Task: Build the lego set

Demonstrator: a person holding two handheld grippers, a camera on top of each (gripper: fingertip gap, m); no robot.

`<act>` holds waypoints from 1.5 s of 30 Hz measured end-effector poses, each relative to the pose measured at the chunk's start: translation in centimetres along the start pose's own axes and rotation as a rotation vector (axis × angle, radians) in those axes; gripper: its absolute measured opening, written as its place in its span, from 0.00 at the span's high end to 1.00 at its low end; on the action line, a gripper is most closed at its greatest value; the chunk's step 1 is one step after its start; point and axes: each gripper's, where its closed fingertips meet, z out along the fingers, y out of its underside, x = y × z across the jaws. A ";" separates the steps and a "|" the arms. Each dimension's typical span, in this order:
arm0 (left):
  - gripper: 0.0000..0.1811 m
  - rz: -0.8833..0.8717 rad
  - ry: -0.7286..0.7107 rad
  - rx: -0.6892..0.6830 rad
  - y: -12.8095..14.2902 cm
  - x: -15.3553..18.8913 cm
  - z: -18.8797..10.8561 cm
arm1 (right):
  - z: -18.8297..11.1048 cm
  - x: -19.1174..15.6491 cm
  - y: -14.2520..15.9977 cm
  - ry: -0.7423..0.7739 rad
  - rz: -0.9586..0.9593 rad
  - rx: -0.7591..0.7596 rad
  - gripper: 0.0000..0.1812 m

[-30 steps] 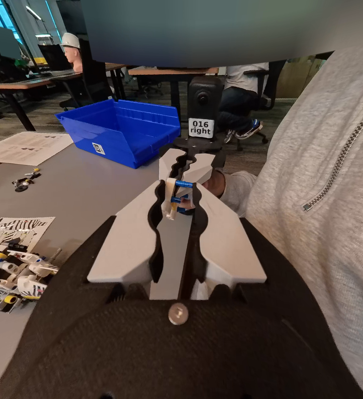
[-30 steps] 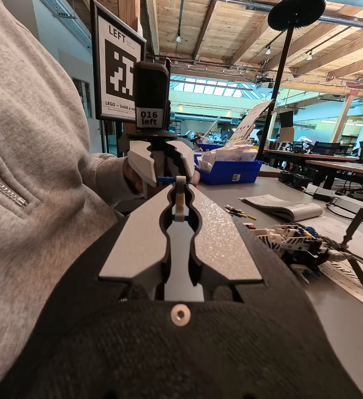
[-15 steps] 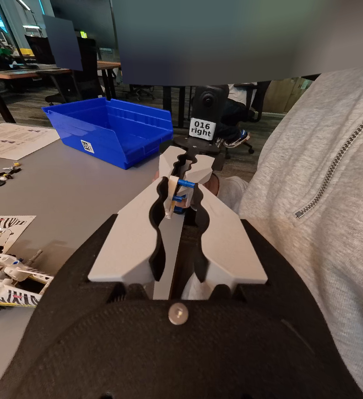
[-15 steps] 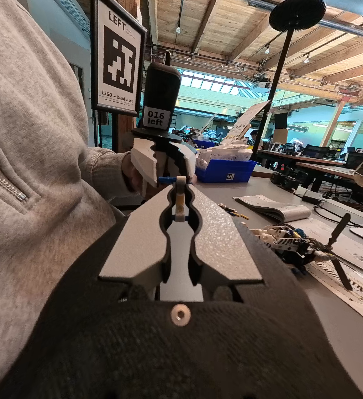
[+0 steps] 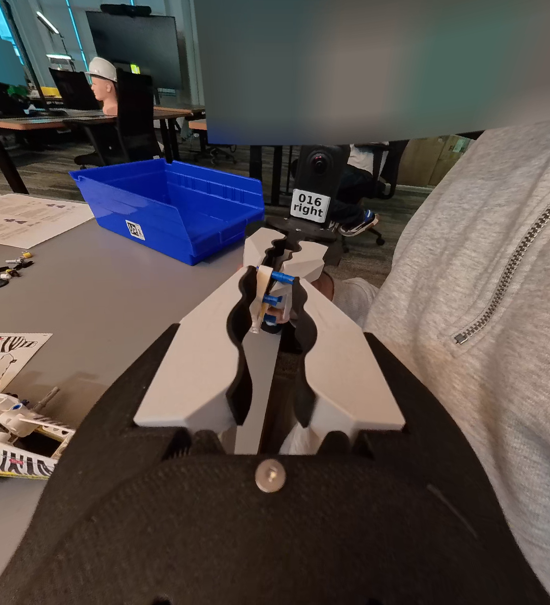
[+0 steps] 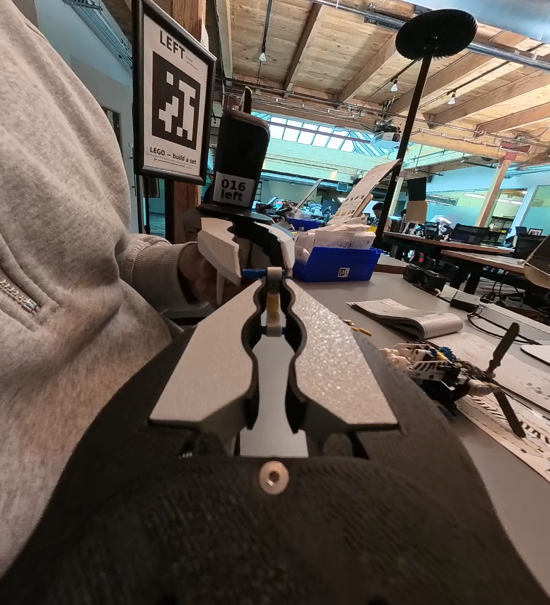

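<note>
Since a second ago the two grippers have barely shifted; only the background has swung. The right gripper (image 6: 272, 294) stays clamped narrow on a white beam (image 6: 273, 314) carrying blue pins (image 5: 282, 277). The left gripper (image 5: 272, 294) is closed around the upper pin, held in the air over the table's (image 5: 110, 294) near edge. Judged step: seating the pin; next, a straight push along its axis. The half-built model (image 6: 447, 366) waits on the table.

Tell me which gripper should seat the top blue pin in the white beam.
Left. The right gripper is shut on the white beam, steadying it; the left gripper brackets beam and blue pin, so closing would likely press it in.
</note>
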 end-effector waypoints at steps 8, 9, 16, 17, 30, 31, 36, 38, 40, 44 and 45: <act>0.88 0.025 -0.044 0.012 -0.1 -0.4 0.2 | -0.1 0.4 0.2 0.019 0.003 -0.003 0.97; 0.88 0.045 -0.054 0.009 -0.1 -0.4 0.3 | -0.1 0.5 0.1 0.016 0.010 0.005 0.97; 0.84 0.207 -0.126 -0.052 0.1 -0.6 0.1 | -0.2 0.2 -0.3 -0.003 0.018 0.024 0.97; 0.84 0.214 -0.129 -0.061 0.1 -0.6 0.1 | -0.2 0.2 -0.3 -0.004 0.020 0.025 0.97; 0.87 0.456 -0.205 -0.162 0.3 -0.7 -0.1 | 0.1 0.0 0.0 -0.039 0.063 0.017 0.97; 0.86 0.449 -0.206 -0.162 0.3 -0.8 -0.1 | 0.1 0.0 0.1 -0.035 0.062 0.017 0.97; 0.87 0.443 -0.202 -0.170 0.5 -0.8 -0.1 | 0.1 0.2 0.3 -0.025 0.053 0.000 0.97; 0.87 0.445 -0.202 -0.172 0.5 -0.8 -0.1 | 0.2 0.2 0.4 -0.024 0.054 -0.003 0.97; 0.87 0.454 -0.207 -0.182 0.5 -0.8 -0.1 | 0.2 0.2 0.5 -0.024 0.054 -0.007 0.97; 0.87 0.431 -0.194 -0.213 0.8 -0.8 -0.2 | 0.2 0.1 0.8 -0.023 0.036 -0.027 0.97; 0.87 0.417 -0.187 -0.222 0.9 -0.8 -0.3 | 0.3 0.1 0.9 -0.021 0.026 -0.035 0.97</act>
